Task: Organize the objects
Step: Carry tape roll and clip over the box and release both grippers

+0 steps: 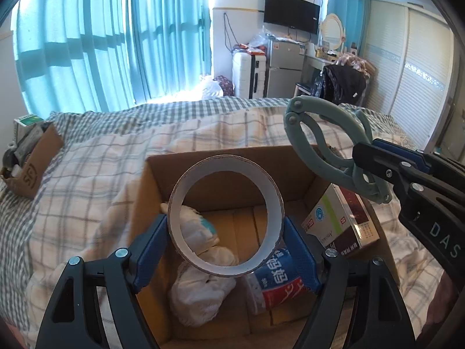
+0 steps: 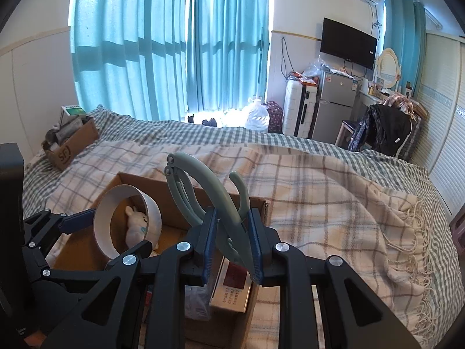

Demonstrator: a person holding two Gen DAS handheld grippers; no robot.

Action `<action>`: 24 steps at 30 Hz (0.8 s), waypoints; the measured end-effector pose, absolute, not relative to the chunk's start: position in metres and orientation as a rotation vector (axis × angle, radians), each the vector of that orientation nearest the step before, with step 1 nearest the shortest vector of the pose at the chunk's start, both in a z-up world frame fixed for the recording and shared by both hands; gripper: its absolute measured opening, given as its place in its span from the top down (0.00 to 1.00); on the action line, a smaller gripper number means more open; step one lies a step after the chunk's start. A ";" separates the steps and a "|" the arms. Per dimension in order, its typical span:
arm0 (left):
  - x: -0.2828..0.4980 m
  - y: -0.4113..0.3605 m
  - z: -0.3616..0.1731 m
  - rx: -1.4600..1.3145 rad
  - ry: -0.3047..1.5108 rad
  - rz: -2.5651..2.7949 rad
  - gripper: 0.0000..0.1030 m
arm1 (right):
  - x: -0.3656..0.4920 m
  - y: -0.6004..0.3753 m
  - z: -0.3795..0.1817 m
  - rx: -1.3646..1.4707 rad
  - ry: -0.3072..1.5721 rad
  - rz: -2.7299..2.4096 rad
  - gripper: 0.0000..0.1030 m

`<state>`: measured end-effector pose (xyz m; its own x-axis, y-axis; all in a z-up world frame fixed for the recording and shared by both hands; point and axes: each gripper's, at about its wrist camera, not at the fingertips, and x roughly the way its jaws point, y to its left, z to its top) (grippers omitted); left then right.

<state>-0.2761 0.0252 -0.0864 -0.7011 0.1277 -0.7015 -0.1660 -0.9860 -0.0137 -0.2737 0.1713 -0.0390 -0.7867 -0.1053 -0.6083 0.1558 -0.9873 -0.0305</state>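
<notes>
My left gripper (image 1: pixel 225 232) is shut on a tape roll (image 1: pixel 186 203), a white cardboard ring held upright over the open cardboard box (image 1: pixel 221 151) on the bed. The roll also shows in the right wrist view (image 2: pixel 154 218). My right gripper (image 2: pixel 231 238) is shut on a grey-green plastic clamp tool (image 2: pixel 203 186), held above the box's right side; it shows in the left wrist view (image 1: pixel 316 139) too. Inside the box lie a white plush toy (image 1: pixel 203 288), a blue-red-white packet (image 1: pixel 276 276) and a white and dark red carton (image 1: pixel 343 221).
The box sits on a plaid blanket (image 2: pixel 334 203) over a checked bed. A second small cardboard box (image 2: pixel 72 142) with items stands at the bed's far left. Beyond the bed are teal curtains, a suitcase, a small fridge (image 2: pixel 334 104) and a wardrobe.
</notes>
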 end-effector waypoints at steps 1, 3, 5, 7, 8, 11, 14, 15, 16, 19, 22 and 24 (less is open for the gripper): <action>-0.277 0.027 -0.088 -1.131 0.075 2.753 0.22 | -0.274 0.172 -0.041 0.962 0.112 -2.842 0.79; -0.276 0.031 -0.091 -1.134 0.087 2.742 0.22 | -0.274 0.174 -0.044 0.959 0.084 -2.838 0.79; -0.272 0.033 -0.090 -1.137 0.097 2.743 0.22 | -0.270 0.177 -0.043 0.943 0.062 -2.837 0.79; -0.268 0.035 -0.086 -1.143 0.094 2.741 0.21 | -0.262 0.178 -0.038 0.921 0.052 -2.840 0.79; -0.266 0.036 -0.083 -1.147 0.088 2.741 0.21 | -0.260 0.178 -0.034 0.917 0.054 -2.840 0.79; -0.255 0.035 -0.066 -1.138 0.064 2.748 0.19 | -0.248 0.179 -0.016 0.890 0.072 -2.866 0.72; -0.242 0.034 -0.046 -1.101 0.095 2.772 0.10 | -0.230 0.183 0.008 0.842 0.055 -2.881 0.63; -0.235 0.034 -0.037 -1.079 0.108 2.787 0.10 | -0.221 0.185 0.018 0.822 0.056 -2.887 0.63; -0.229 0.033 -0.029 -1.059 0.116 2.797 0.10 | -0.215 0.185 0.027 0.807 0.062 -2.896 0.62; -0.208 0.029 -0.006 -1.010 0.112 2.823 0.07 | -0.189 0.188 0.052 0.752 0.080 -2.915 0.57; -0.187 0.021 0.014 -0.985 0.069 2.821 0.06 | -0.161 0.189 0.071 0.723 0.083 -2.931 0.49; -0.170 0.015 0.025 -0.964 0.053 2.829 0.03 | -0.142 0.189 0.079 0.707 0.085 -2.933 0.47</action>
<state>-0.1704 0.0151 0.0254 -0.7815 0.1322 -0.6097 -0.1549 -0.9878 -0.0157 -0.1417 0.1893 0.0785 -0.8830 -0.1061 -0.4572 0.1323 -0.9909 -0.0256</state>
